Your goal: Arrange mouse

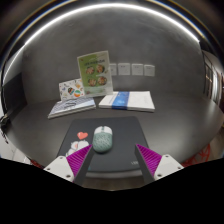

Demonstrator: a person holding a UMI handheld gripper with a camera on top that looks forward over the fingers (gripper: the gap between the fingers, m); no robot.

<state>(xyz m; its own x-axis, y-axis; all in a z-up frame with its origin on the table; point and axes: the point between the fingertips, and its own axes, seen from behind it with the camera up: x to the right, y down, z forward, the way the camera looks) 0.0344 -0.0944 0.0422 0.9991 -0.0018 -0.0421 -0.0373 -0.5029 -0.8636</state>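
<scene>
Dark table (150, 125) carries a black mouse mat (112, 150) just ahead of the fingers, with the pale mouse (103, 139) resting on it, beyond and between them, untouched. Gripper (112, 163) fingers stand wide apart, gripping nothing, their purple pads (149, 157) facing inward; papers (127, 100) and an upright card (95, 72) lie farther beyond, print illegible, while a small red object (82, 134) beside the mouse is hard to identify

Clear path to mouse (103, 139) between open claw (110, 163)
</scene>
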